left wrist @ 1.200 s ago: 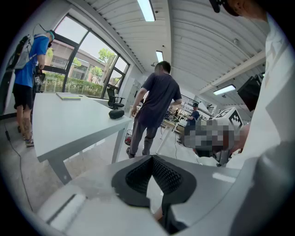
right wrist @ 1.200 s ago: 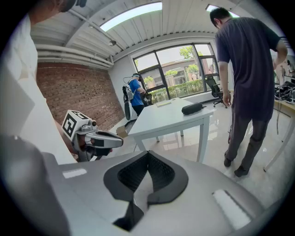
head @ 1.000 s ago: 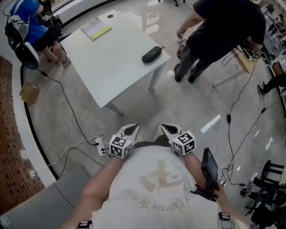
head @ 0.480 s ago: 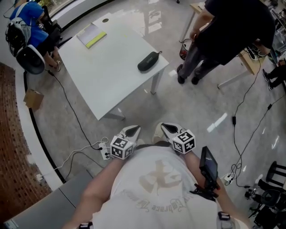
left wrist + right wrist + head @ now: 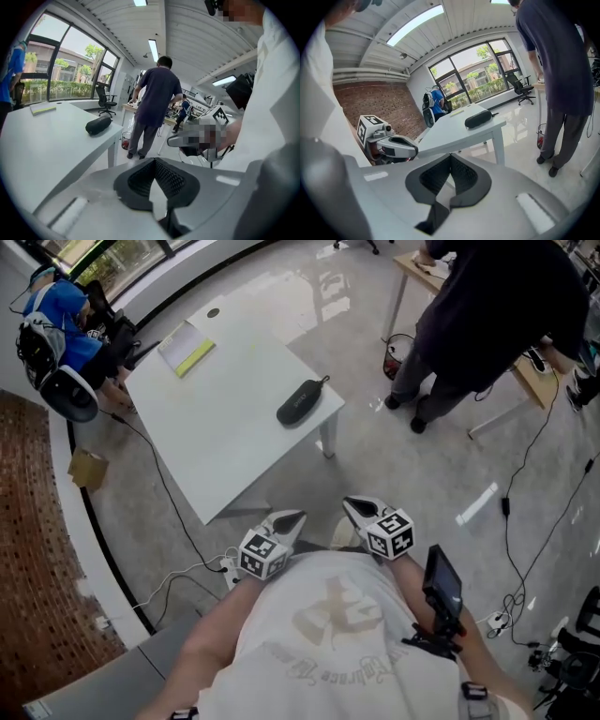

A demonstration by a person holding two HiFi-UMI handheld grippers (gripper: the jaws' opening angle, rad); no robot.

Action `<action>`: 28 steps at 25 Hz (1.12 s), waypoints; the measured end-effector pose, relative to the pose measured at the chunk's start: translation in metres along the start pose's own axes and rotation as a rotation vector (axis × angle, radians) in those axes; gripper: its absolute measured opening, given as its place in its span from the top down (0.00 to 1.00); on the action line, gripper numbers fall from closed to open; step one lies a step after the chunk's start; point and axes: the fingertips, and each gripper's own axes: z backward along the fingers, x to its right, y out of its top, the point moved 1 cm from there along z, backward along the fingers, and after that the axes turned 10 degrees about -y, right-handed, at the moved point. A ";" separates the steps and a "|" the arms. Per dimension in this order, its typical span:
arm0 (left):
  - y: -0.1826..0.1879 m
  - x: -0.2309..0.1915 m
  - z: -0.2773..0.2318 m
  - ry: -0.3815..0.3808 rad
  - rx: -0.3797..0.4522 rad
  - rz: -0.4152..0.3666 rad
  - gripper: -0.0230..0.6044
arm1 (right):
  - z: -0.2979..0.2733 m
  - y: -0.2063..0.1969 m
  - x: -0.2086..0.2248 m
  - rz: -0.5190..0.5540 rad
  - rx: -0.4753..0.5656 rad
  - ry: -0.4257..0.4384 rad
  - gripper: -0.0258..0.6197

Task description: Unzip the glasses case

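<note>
Black, the glasses case (image 5: 300, 401) lay on the white tabletop (image 5: 225, 442), well ahead of both claws and touched by neither. The left claw (image 5: 292, 519) and right claw (image 5: 356, 509) were each pressed together on nothing, side by side above the floor (image 5: 412, 465). A yellow-green notebook (image 5: 186, 348) lay farther off on that tabletop.

Right claw (image 5: 451, 158) jaws together, nothing btwn; glasses case (image 5: 478, 118) lies on white table (image 5: 443, 135), well ahead.

You hold your left gripper (image 5: 289, 520) and right gripper (image 5: 356, 509) side by side near your chest, pointing away and slightly downward, jaws together, empty.
</note>
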 end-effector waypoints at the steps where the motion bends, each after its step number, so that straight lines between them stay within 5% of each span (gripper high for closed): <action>1: 0.000 -0.004 -0.003 0.026 -0.018 -0.010 0.96 | 0.000 0.001 0.005 -0.002 -0.002 0.001 0.95; 5: -0.004 -0.018 -0.009 0.096 -0.097 -0.035 0.96 | 0.000 0.004 0.018 -0.025 -0.005 -0.004 0.95; 9: 0.000 -0.022 -0.016 0.051 -0.130 -0.028 0.96 | -0.005 0.004 0.029 -0.060 -0.010 -0.014 0.95; 19: 0.042 -0.065 -0.055 -0.114 -0.081 -0.025 0.96 | -0.036 0.026 0.055 -0.077 -0.048 -0.097 0.95; 24: 0.098 -0.127 -0.046 -0.094 -0.040 -0.100 0.96 | -0.082 0.081 0.052 -0.024 -0.015 -0.125 0.95; 28: 0.107 -0.143 -0.051 -0.089 -0.020 -0.089 0.96 | -0.094 0.092 0.061 -0.017 -0.017 -0.140 0.95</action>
